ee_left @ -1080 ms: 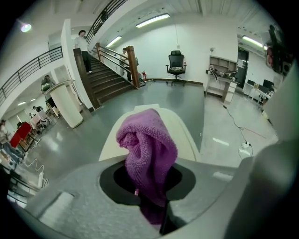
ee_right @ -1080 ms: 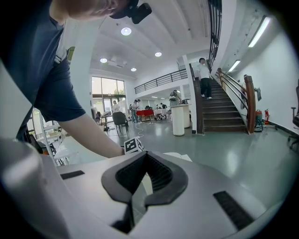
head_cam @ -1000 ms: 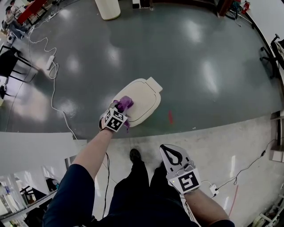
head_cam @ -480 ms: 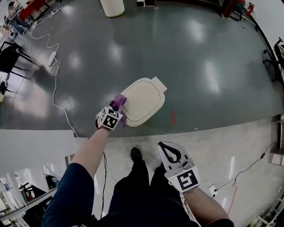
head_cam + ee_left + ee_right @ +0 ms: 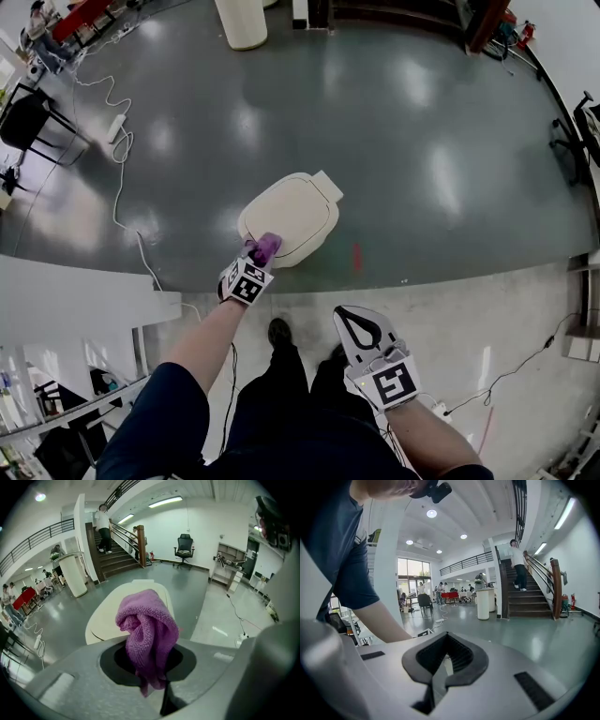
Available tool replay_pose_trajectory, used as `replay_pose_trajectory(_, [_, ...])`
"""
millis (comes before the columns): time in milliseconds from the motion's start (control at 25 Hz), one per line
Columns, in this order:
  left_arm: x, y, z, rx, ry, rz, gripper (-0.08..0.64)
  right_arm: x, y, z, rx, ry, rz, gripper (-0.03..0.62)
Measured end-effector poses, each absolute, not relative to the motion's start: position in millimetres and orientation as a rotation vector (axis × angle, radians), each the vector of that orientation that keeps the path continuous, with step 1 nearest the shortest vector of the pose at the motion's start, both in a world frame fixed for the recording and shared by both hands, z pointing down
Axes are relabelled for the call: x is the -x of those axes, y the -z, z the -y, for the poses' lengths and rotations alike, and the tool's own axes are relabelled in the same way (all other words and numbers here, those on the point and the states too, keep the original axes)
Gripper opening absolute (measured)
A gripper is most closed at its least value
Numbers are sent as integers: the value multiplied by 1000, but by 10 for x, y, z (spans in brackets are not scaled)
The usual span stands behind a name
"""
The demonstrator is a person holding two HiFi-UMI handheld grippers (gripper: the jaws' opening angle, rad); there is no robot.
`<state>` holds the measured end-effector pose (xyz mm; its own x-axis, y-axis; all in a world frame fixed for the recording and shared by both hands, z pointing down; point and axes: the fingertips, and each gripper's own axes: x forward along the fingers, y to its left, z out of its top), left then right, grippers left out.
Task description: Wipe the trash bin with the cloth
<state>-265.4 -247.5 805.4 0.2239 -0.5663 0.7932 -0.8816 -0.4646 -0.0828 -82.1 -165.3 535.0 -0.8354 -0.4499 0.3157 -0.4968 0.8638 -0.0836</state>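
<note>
The trash bin point(image 5: 289, 218) stands on the grey floor in the head view, its cream lid shut with a tab at the far end. My left gripper point(image 5: 261, 255) is shut on a bunched purple cloth point(image 5: 266, 248), which rests at the lid's near rim. In the left gripper view the cloth point(image 5: 147, 630) stands up between the jaws, with the bin's lid point(image 5: 112, 616) just beyond it. My right gripper point(image 5: 361, 328) is shut with nothing in it, held low over the person's legs, away from the bin. In its own view, the right gripper point(image 5: 445, 660) faces the open hall.
A white cable point(image 5: 117, 187) snakes over the floor left of the bin. A white cylinder point(image 5: 242, 21) stands far back, a black chair point(image 5: 28, 122) at far left. A red mark point(image 5: 357, 257) lies right of the bin. Stairs point(image 5: 117, 550) with a person rise behind.
My left gripper slid the cloth from the lid's left side round to its near rim, closer to the person. The right gripper stayed put.
</note>
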Motion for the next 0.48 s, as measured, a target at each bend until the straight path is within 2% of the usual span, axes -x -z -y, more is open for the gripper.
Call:
replay_pose_trajectory(280, [2156,-7929,2146,-2164,-1036,1302,67,474,-5204,1527,-702,-205,2760,11])
replay_pose_trajectory(480, [1761,-7380,1813,-2218,-922,1332,67,177,-4985,1352,-691,-222,2769,11])
